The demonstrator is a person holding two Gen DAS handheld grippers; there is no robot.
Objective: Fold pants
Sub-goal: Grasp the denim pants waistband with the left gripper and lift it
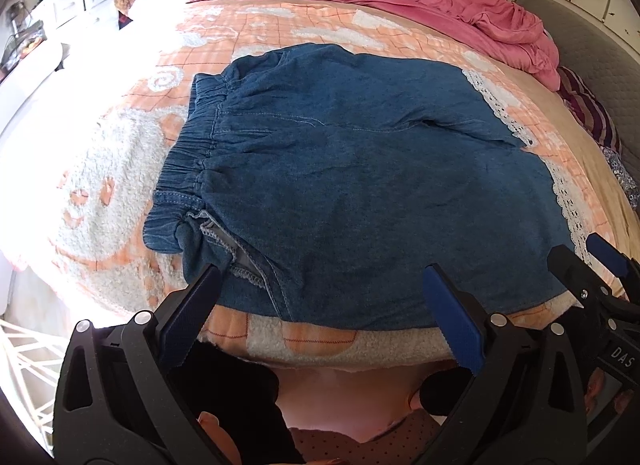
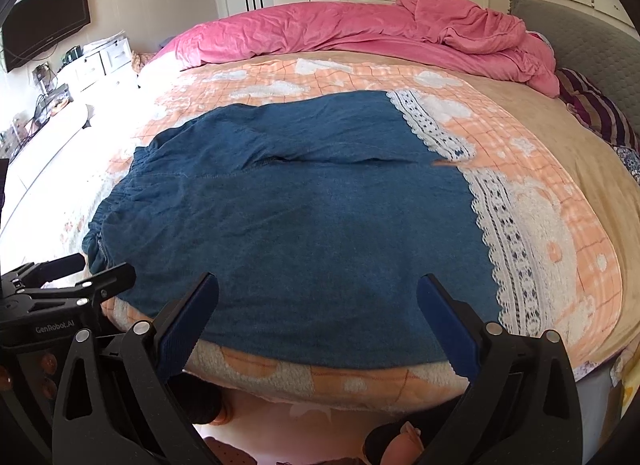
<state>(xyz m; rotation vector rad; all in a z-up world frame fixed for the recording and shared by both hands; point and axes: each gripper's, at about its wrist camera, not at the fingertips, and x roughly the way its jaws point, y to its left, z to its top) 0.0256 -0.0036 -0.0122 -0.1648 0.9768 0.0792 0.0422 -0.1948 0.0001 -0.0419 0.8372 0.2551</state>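
Observation:
Blue denim pants [image 1: 360, 193] with white lace hems [image 1: 568, 201] lie spread flat on the bed, elastic waistband [image 1: 188, 161] to the left, legs to the right. My left gripper [image 1: 320, 277] hovers open over the near edge by the waistband, nothing between its fingers. In the right wrist view the same pants [image 2: 288, 225] fill the middle, lace hems [image 2: 508, 249] on the right. My right gripper [image 2: 318, 285] hangs open above the near edge of the lower leg, empty. Each gripper shows at the side of the other's view.
An orange-and-white fleece blanket [image 2: 280, 377] covers the bed; its near edge runs just below the pants. A crumpled pink duvet [image 2: 360, 33] lies at the far side. Striped pillows [image 2: 600, 113] sit right, white drawers [image 2: 100, 61] left.

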